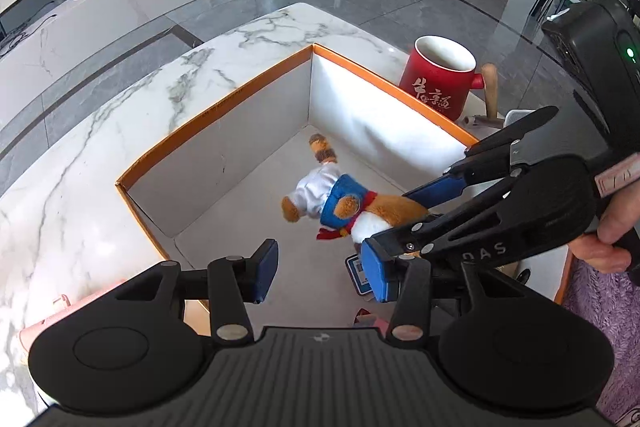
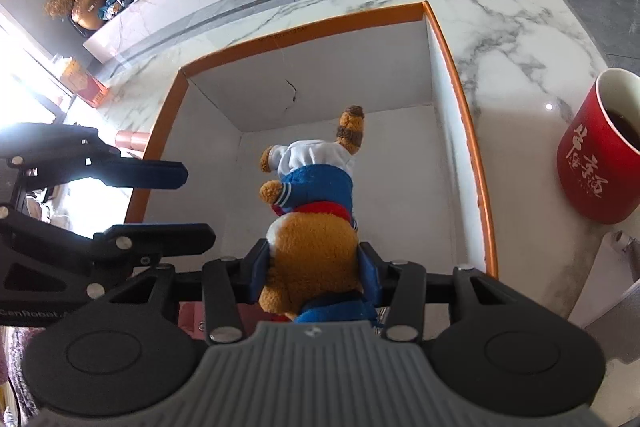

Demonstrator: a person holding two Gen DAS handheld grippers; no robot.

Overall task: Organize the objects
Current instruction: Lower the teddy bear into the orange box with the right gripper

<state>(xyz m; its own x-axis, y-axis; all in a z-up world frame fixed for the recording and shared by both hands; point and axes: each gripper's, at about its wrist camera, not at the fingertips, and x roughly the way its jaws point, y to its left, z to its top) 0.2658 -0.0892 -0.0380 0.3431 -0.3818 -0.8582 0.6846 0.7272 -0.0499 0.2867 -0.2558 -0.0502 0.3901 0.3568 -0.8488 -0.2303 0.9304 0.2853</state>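
Note:
A brown plush toy in a white shirt, blue jacket and red scarf is inside the white box with the orange rim. My right gripper is shut on the toy's head end, its blue pads pressing both sides. The toy's striped tail points to the box's far wall. In the left wrist view the plush toy stretches out from the right gripper, which comes in from the right over the box. My left gripper hovers above the box's near part, open, with nothing between its pads. The left gripper also shows at the left of the right wrist view.
A red mug holding a dark drink stands on the marble table just right of the box. A wooden-handled tool lies behind the mug. A blue and white card lies on the box floor. A pink object sits left of the box.

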